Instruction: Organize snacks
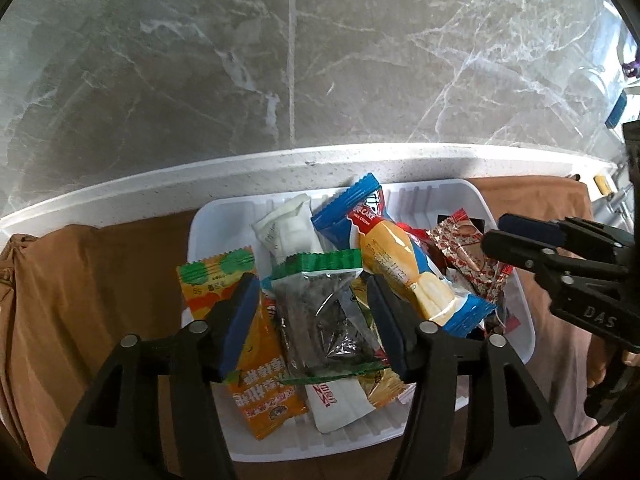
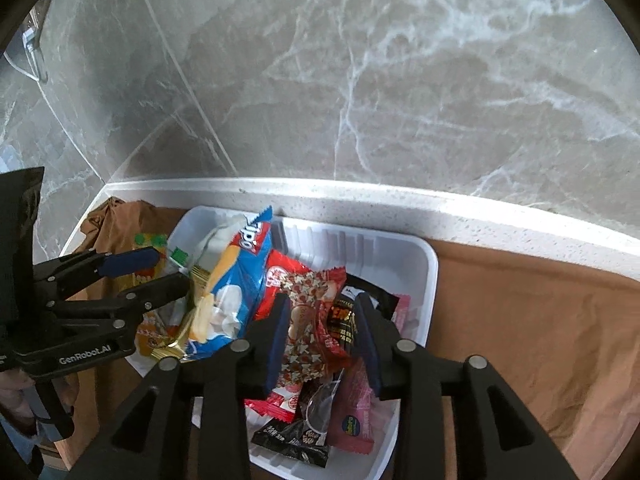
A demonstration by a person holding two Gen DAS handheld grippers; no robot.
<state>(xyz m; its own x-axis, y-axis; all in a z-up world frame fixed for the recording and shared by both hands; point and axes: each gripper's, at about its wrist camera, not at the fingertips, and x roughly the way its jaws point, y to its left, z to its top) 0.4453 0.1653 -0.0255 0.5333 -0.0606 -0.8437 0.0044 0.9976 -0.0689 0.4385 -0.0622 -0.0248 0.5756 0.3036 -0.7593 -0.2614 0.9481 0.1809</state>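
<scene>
My left claw (image 1: 312, 312) spread astride a clear green-edged snack packet (image 1: 320, 304), seemingly not pinching it, my right claw (image 2: 322, 338) spread over a red patterned wrapper (image 2: 308, 320), white tray (image 2: 404, 248) on the brown-clothed bench (image 2: 520, 320)

light: daylight, fairly bright | glare: counter edge (image 1: 320, 162) washed white, sheen on marble wall (image 2: 460, 40) toward 1 o'clock | distortion: fisheye bending, dark corners | focus: soft at rims

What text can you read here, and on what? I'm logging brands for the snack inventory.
"GenRobot.AI": side of the left gripper.
"DAS": body of the right gripper.
"CAKE", partly cut off: blue cake packet.
Orange packet: Chinese characters, upside down, unreadable.
White packet: red letters, upside down, unclear.
</scene>
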